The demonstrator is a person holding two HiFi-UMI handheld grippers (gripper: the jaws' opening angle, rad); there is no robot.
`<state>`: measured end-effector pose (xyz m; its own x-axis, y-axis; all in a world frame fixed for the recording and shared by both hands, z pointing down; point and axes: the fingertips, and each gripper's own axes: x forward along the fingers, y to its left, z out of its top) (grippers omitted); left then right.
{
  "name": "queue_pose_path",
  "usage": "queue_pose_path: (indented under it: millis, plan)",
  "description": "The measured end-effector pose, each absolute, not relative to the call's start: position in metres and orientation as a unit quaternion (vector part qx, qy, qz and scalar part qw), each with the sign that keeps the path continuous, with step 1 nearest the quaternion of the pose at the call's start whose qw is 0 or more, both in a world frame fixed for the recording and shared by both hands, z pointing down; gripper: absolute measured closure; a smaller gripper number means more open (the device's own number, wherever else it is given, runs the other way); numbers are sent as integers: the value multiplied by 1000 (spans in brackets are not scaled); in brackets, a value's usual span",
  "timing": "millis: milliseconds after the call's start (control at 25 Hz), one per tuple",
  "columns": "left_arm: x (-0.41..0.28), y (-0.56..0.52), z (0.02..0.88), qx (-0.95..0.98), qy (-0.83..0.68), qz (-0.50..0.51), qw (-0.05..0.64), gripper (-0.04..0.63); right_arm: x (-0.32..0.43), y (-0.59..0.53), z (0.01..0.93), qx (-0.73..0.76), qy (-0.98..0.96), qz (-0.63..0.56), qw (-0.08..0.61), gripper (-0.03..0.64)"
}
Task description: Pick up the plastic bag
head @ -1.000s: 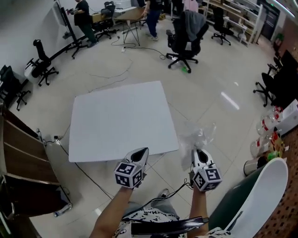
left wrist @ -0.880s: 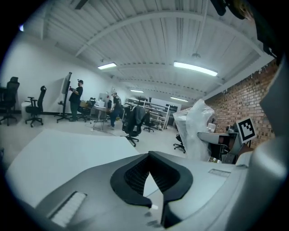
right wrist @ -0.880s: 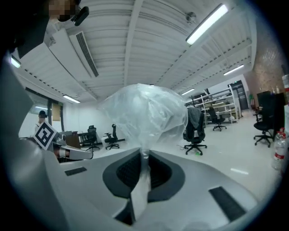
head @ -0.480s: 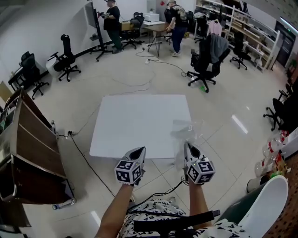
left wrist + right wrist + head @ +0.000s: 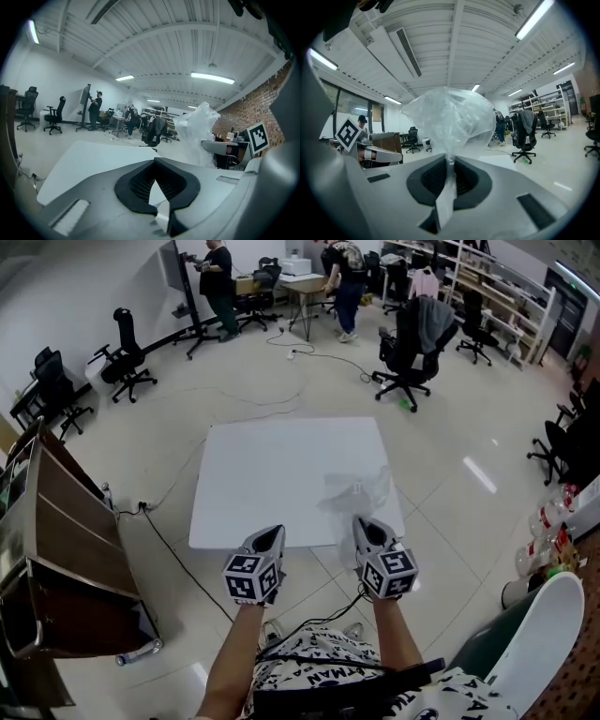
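Bag [image 5: 359, 493]: neck pinched, bulk billowing forward of the jaws over table's [image 5: 272, 465] near right corner.
Right gripper [image 5: 365, 525]: clamped on bag.
Left gripper [image 5: 269, 536]: closed, empty, beside bag's left.

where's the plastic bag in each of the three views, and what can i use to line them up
Head view: plastic bag just right of centre, over the white table's near right corner, rising from the right gripper.
Left gripper view: right of centre, standing upright.
Right gripper view: dead centre, pinched between the jaws.
Shared landmark: black office chair with a grey jacket.
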<state>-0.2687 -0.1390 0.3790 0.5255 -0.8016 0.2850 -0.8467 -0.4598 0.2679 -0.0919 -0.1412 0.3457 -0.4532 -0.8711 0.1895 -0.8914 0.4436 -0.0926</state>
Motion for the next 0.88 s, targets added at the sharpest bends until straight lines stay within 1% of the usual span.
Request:
queue_pose_path:
  millis: [520,880]
  plan:
    - [-267,-149,373,860,-471,55,188,594,-95,-144,344,528,-840,90,82,606]
    - [-266,-152,373,858,-473,43,197,594,-94,-146,342,526,-842,93,72,606]
